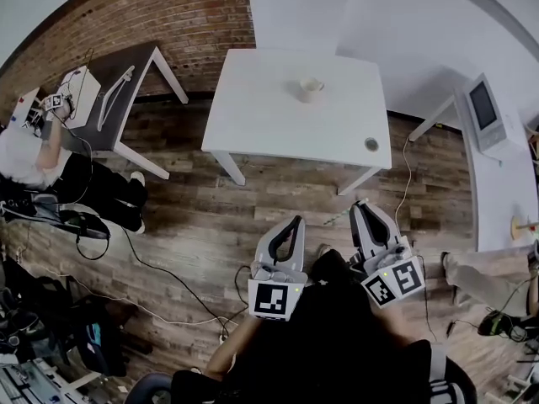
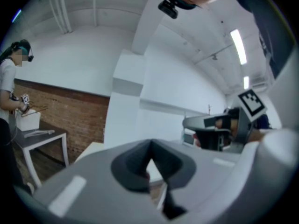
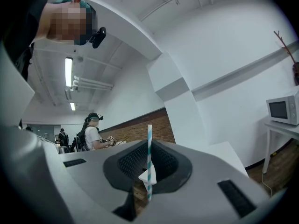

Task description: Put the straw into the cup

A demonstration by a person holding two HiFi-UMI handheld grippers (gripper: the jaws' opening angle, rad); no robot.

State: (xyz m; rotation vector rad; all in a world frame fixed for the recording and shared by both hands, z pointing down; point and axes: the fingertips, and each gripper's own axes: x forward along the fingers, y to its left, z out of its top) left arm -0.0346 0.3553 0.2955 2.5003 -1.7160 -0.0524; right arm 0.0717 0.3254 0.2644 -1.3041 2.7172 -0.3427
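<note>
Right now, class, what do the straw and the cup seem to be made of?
Straw: probably paper, matte, with teal and white spiral stripes.
Cup: likely glazed ceramic, cream, with a handle; too small to be sure.

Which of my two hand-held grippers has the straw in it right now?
The right hand-held gripper: its jaws are shut on an upright teal-and-white striped paper straw. The left hand-held gripper has its jaws together, nothing between them.

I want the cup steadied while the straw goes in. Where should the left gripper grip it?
Probably across the cup wall, from its left: it stands upright, mouth up, so a side grip leaves the opening clear for the straw.
</note>
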